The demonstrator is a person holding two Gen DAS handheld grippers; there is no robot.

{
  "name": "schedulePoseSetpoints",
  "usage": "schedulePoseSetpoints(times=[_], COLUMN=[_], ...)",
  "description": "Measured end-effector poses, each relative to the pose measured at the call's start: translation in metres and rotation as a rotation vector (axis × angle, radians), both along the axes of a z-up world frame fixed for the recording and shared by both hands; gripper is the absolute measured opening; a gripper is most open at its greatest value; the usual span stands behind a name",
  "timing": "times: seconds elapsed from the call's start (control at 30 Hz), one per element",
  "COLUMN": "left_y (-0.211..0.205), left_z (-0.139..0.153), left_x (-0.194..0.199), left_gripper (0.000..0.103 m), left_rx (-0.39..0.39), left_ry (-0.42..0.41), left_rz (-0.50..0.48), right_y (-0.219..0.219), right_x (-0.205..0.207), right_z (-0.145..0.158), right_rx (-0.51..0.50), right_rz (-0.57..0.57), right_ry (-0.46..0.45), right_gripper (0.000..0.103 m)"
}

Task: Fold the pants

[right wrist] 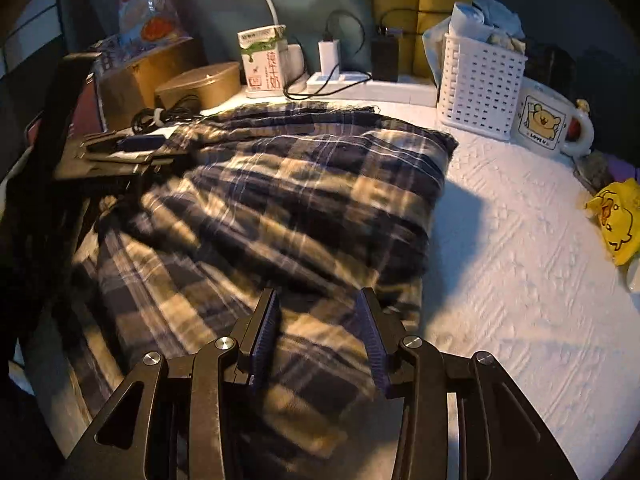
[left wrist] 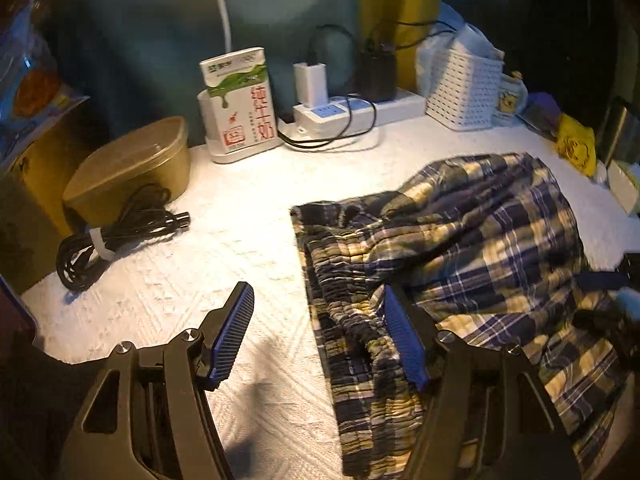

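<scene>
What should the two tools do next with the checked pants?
Probably lower and close both. The left tool stands open astride the pants' gathered waistband edge; the right tool is open just above the cloth. Neither pinches anything yet.

Back edge: milk carton (left wrist: 240, 104) upright beside a white power strip (left wrist: 360, 110) with chargers plugged in
Left: gold lidded tub (left wrist: 132, 168), bundled black cable (left wrist: 120, 236) in front
Right: white slotted basket (right wrist: 480, 88), bear mug (right wrist: 548, 124), yellow duck packet (right wrist: 616, 220)
Surface: white textured cloth (left wrist: 240, 208)
</scene>
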State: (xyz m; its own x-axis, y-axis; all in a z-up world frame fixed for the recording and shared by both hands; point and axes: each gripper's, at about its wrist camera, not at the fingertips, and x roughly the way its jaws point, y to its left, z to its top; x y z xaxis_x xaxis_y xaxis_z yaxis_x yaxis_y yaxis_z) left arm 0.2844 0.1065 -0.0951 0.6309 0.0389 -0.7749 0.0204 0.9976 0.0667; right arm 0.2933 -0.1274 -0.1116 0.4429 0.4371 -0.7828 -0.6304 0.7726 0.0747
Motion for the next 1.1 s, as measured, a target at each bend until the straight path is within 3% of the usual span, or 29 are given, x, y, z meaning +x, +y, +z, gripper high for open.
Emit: schedulePoseSetpoints(times=[0.17, 0.43, 0.57, 0.67, 0.8, 0.9, 1.1], left_y=[0.001, -0.003, -0.006, -0.013, -0.026, -0.03, -0.022], left_z=[0.009, 0.032, 0.045, 0.051, 0.049, 0.043, 0.019], left_x=[-0.003, -0.034, -0.052, -0.061, -0.069, -0.075, -0.07], left_gripper=[0.068, 0.068, 0.068, 0.068, 0.068, 0.068, 0.068], left_rx=[-0.038, -0.003, -0.002, -0.004, -0.001, -0.006, 0.015], left_ry=[0.003, -0.058, -0.089, -0.098, -0.09, -0.078, -0.023], left_rz=[0.017, 0.01, -0.004, -0.029, -0.068, -0.075, -0.056], right_y=[-0.017, -0.042, -0.048, -0.041, -0.016, -0.001, -0.015], right_x=[-0.017, -0.057, -0.066, -0.068, -0.059, -0.061, -0.082], right_z=[0.001, 0.0, 0.012, 0.032, 0.025, -0.001, -0.003], right_rx=[-0.041, -0.052, -0.048, 0.013, 0.062, -0.003, -0.013], right_rz=[-0.005, -0.038, -0.053, -0.033, 0.017, 0.032, 0.038], right_ry=[-0.005, -0.004, -0.023, -0.073, -0.056, -0.005, -0.017], right_gripper=[0.043, 0.043, 0.043, 0.043, 0.043, 0.043, 0.043])
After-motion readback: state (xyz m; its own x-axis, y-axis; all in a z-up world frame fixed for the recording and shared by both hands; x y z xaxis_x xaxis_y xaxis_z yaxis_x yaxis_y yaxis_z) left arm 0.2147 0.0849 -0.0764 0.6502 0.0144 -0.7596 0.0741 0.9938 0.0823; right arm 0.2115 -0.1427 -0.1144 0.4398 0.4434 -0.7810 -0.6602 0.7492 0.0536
